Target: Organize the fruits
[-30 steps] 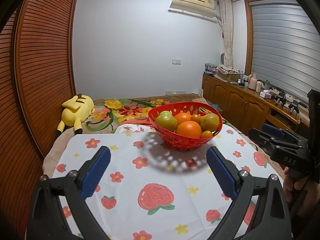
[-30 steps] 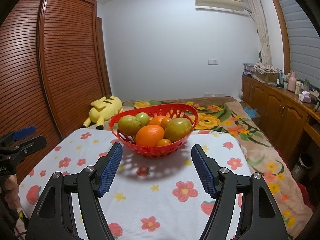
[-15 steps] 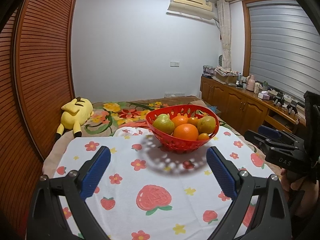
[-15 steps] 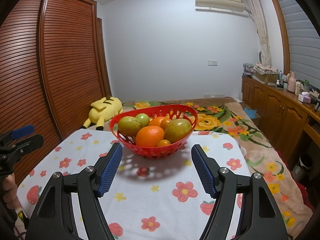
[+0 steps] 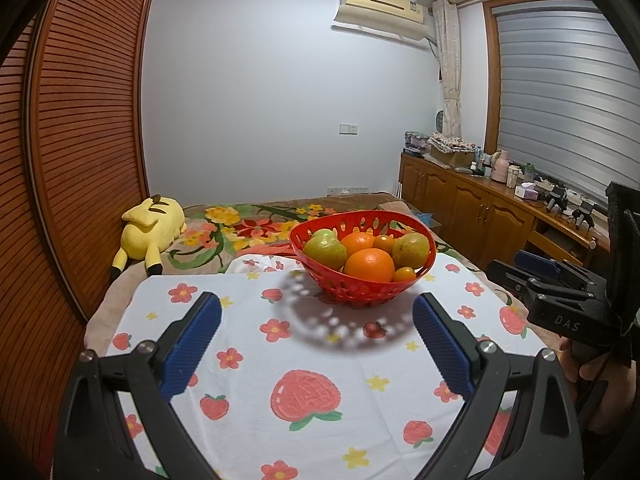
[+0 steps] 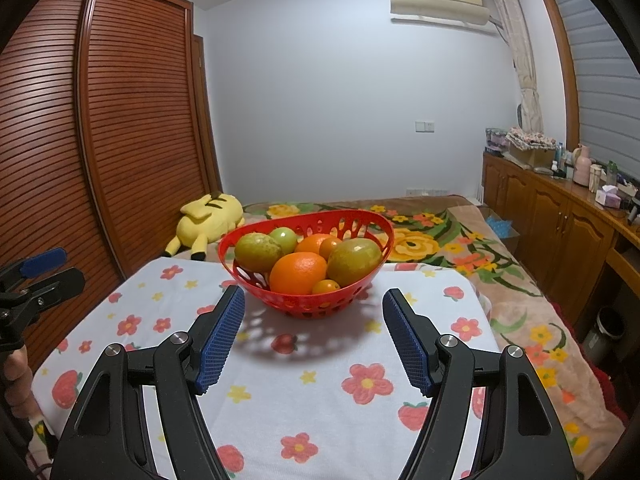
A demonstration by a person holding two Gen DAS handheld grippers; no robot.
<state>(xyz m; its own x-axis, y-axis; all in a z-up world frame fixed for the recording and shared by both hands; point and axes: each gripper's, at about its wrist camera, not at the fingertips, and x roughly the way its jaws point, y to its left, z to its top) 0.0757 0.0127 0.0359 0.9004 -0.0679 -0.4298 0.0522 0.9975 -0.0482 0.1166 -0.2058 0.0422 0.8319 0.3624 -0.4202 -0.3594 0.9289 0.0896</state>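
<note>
All the fruit sits in the red basket (image 6: 306, 264); your left gripper (image 5: 316, 340) and right gripper (image 6: 312, 336) gape wide, holding nothing.

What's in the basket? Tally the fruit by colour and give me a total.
Green: 3, one at the left, one at the back, one at the right.
Orange: 4, one big, two behind it, one tiny in front.
Total: 7 visible in the basket.
</note>
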